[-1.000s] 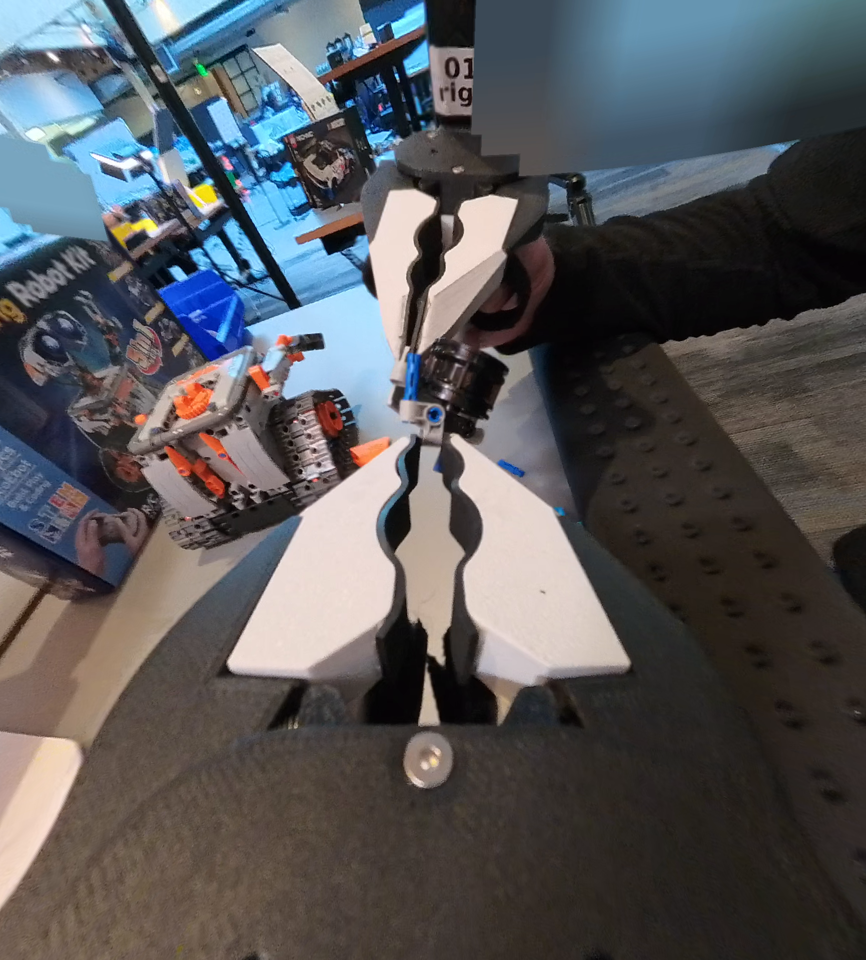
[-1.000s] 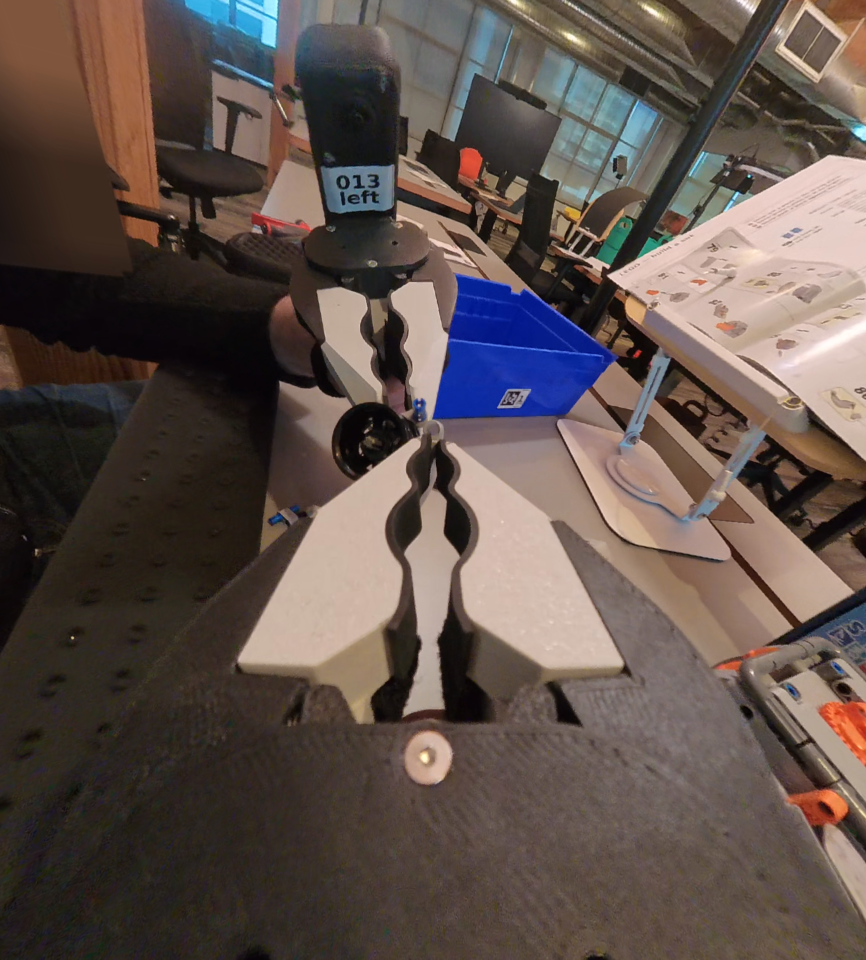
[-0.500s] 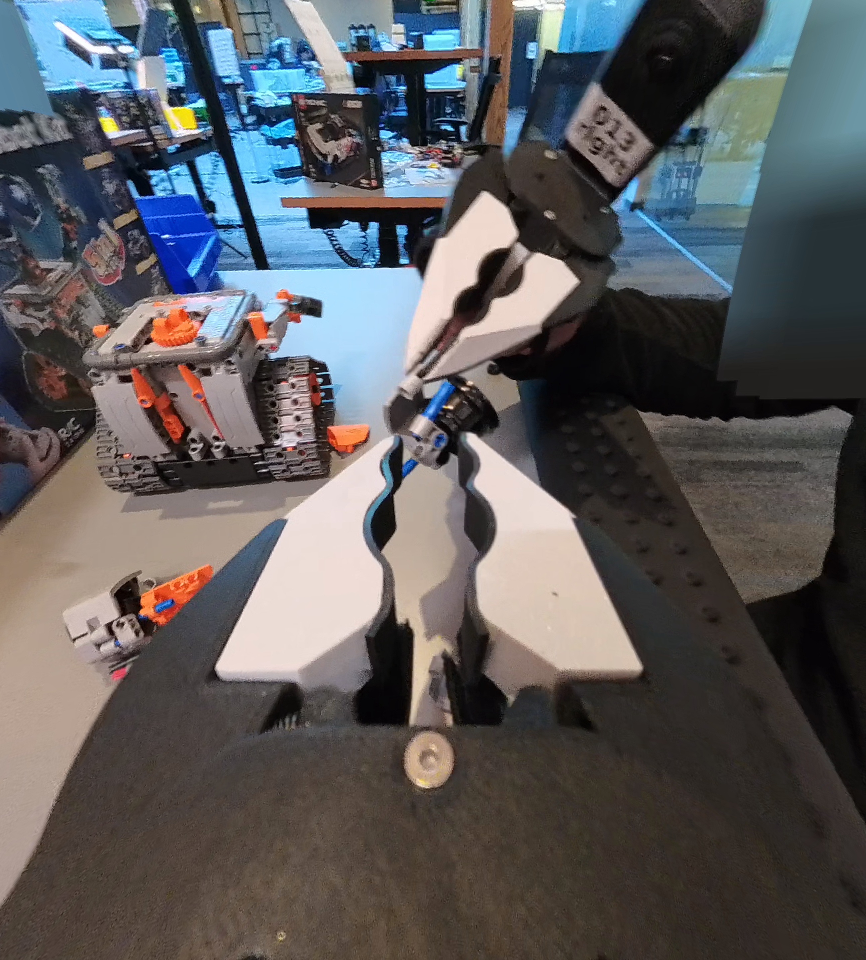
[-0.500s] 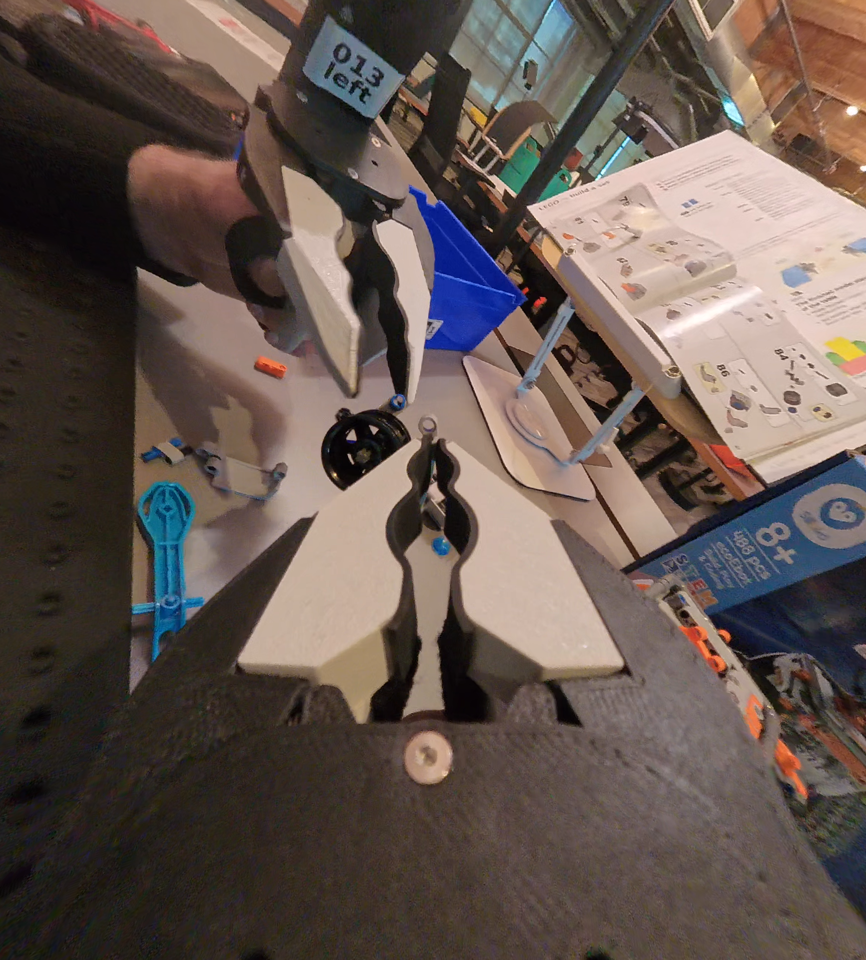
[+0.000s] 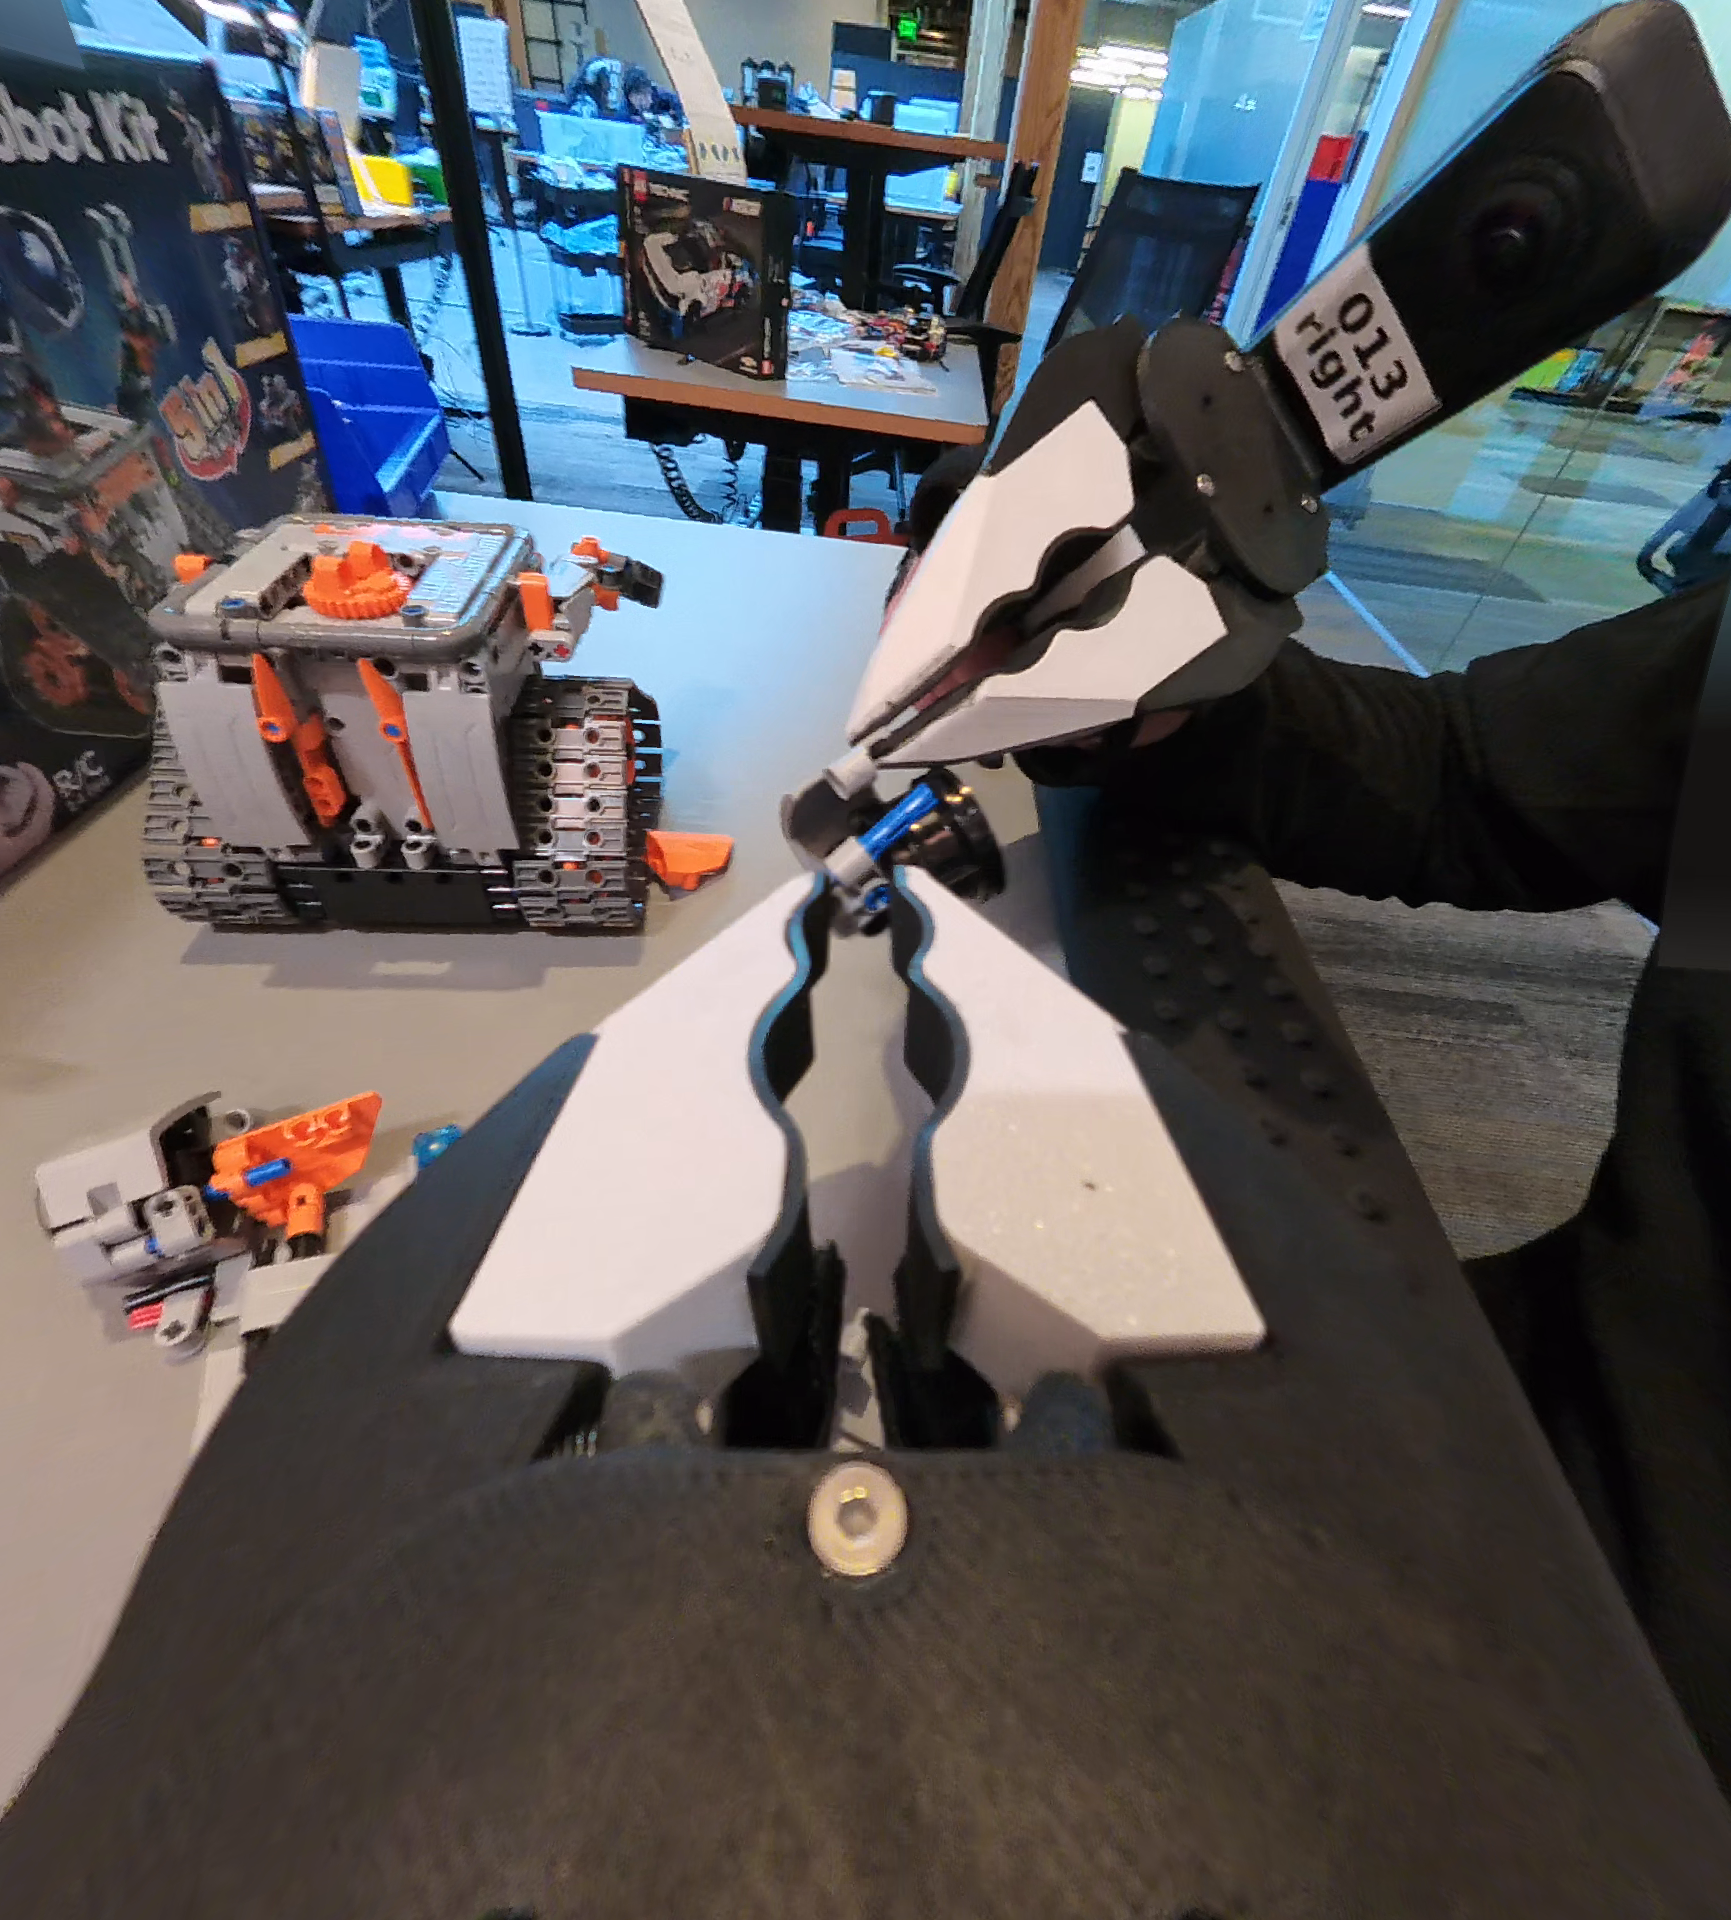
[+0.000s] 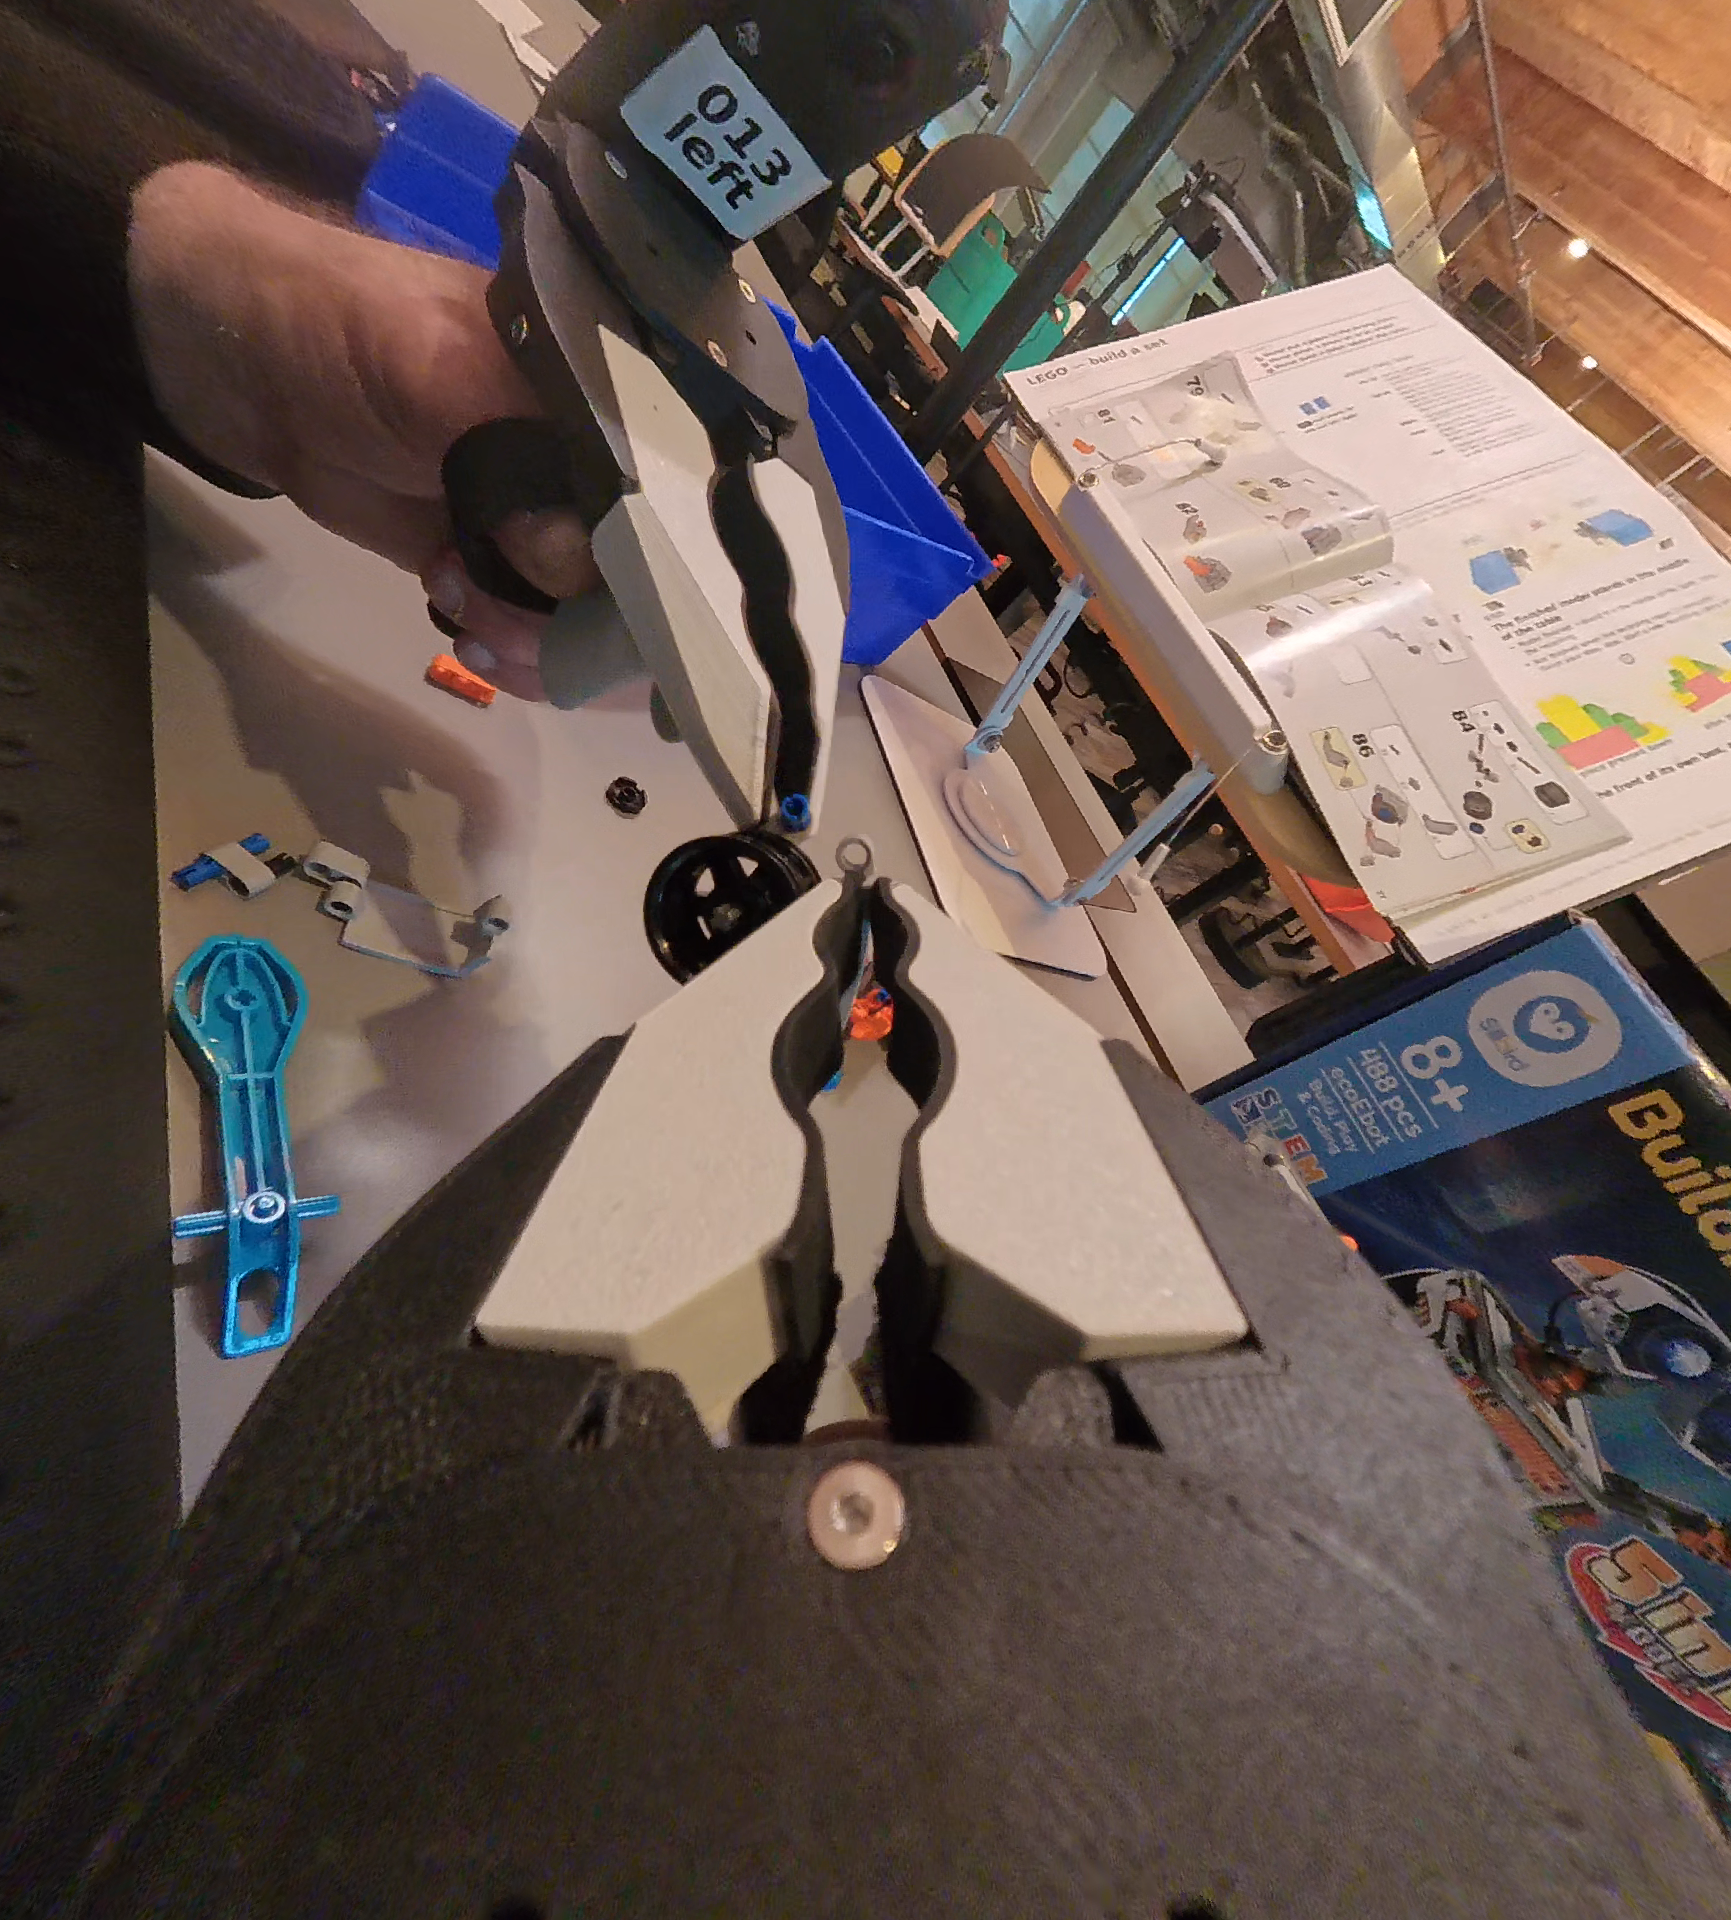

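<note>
LEFT: left gripper (image 5: 859,891) jaws narrowed, pinching small grey-and-blue pin piece (image 5: 866,862) at tips | RIGHT: right gripper (image 6: 853,883) closed on thin grey link (image 6: 853,858) | NEAR: black wheel (image 6: 726,902) on table (image 6: 341,665) just beside both tips | FAR: tracked robot model (image 5: 393,727), blue bin (image 6: 882,499)

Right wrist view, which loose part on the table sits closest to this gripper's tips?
The black wheel, right beside the right gripper; the teal tool, grey bracket and small orange piece lie farther off to the left.
</note>
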A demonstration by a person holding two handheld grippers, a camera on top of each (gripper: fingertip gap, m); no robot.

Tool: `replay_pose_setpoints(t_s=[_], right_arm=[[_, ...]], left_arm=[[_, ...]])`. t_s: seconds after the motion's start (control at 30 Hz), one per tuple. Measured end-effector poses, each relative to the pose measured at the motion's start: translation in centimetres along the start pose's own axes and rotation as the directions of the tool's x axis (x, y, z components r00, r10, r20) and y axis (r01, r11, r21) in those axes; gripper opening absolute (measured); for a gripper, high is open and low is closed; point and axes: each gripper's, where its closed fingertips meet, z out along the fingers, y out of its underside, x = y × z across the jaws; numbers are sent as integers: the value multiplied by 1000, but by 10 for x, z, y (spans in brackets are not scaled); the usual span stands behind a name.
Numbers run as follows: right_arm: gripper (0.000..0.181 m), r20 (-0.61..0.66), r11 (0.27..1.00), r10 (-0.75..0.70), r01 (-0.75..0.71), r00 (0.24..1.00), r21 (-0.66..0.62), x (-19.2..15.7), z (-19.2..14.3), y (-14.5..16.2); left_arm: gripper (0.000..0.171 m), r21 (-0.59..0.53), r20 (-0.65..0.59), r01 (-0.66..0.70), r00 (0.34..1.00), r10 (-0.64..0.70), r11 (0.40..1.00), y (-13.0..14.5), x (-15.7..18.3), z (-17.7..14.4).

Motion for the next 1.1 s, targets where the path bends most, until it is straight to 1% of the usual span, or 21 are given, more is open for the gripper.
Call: replay_pose_setpoints(t_s=[0.13, 0.33, 0.47, 0.63, 0.73, 0.83, 0.9, 0.93, 0.97, 1.03, 1.1], right_arm=[[0, -15, 999, -32, 32, 999, -6, -1, 0, -1], [0, -2, 998, -58, 58, 998, -4, -6, 1, -3], [0, 34, 998, -61, 61, 998, -3, -13, 3, -3], [0, 85, 999, -52, 53, 995, -4, -22, 6, -1], [0, 121, 999, -36, 38, 992, -16, -27, 8, 3], [0, 207, 998, 48, -42, 977, -37, -35, 12, 11], [0, 250, 996, 94, -93, 964, -16, -38, 10, 8], [0, 263, 993, 116, -110, 958, -34, -38, 11, 12], [2, 261, 991, 129, -121, 957, -47, -35, 11, 15], [11, 264, 983, 182, -185, 947, -11, -26, 5, 10], [19, 274, 975, 214, -220, 938, -11, -20, 3, 13]], left_arm=[[7, 3, -11, 38, 999, -38, 999, 2, -2, 2], [5, -24, 15, 40, 999, -39, 999, 6, -6, 3], [5, -49, 31, 46, 999, -44, 998, 11, -9, 4], [3, -79, 53, 16, 998, -12, 997, 16, -11, 5], [3, -118, 75, -26, 997, 35, 993, 22, -13, 7], [3, -190, 113, -107, 985, 130, 976, 34, -19, 8], [3, -208, 129, -156, 974, 185, 966, 35, -22, 7], [3, -225, 131, -194, 965, 227, 955, 36, -22, 7], [3, -258, 144, -230, 951, 273, 938, 40, -24, 7], [3, -278, 130, -282, 936, 327, 918, 43, -21, 8], [3, -324, 138, -353, 900, 413, 878, 46, -23, 8]])
